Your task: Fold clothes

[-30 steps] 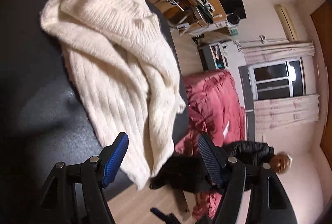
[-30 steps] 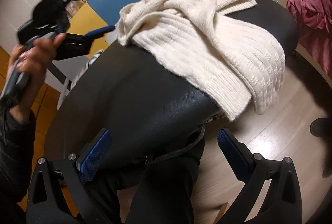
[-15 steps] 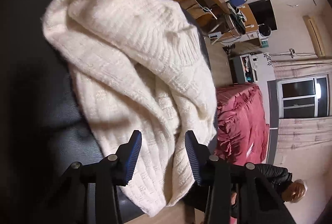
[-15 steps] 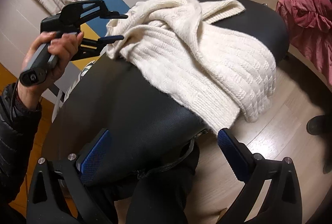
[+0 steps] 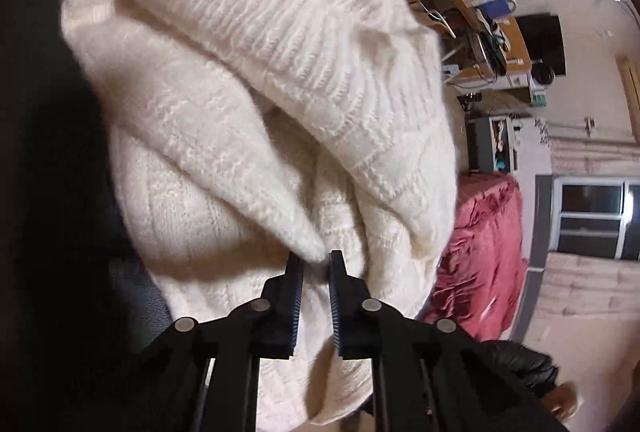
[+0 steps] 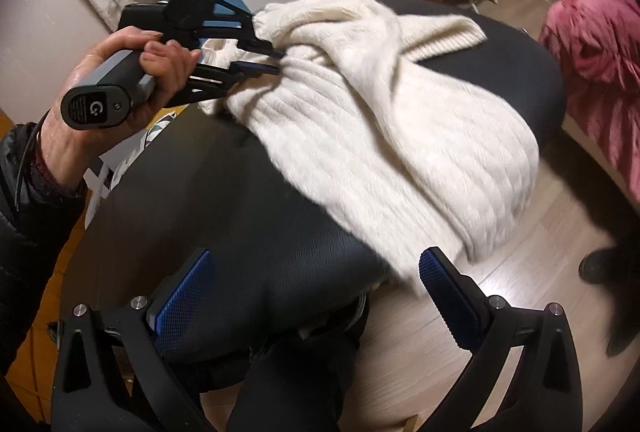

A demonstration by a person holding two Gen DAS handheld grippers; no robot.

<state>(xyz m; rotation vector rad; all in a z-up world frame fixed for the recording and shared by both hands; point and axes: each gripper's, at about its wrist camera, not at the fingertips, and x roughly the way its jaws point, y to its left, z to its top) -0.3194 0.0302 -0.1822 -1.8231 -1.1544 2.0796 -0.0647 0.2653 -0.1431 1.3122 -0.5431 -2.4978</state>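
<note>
Sweater (image 5: 248, 120) lies bunched on the black tabletop (image 6: 224, 200), one end hanging over the edge. A second ago left gripper (image 5: 316, 264) was spread above it; now it's down, closing on a fold: first grab started. Right gripper (image 6: 316, 284) spread, empty, near the hanging end.

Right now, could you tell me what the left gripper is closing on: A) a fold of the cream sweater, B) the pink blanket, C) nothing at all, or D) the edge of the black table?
A: the left gripper has its jaws closing around a fold of the cream sweater, fabric between them.
</note>
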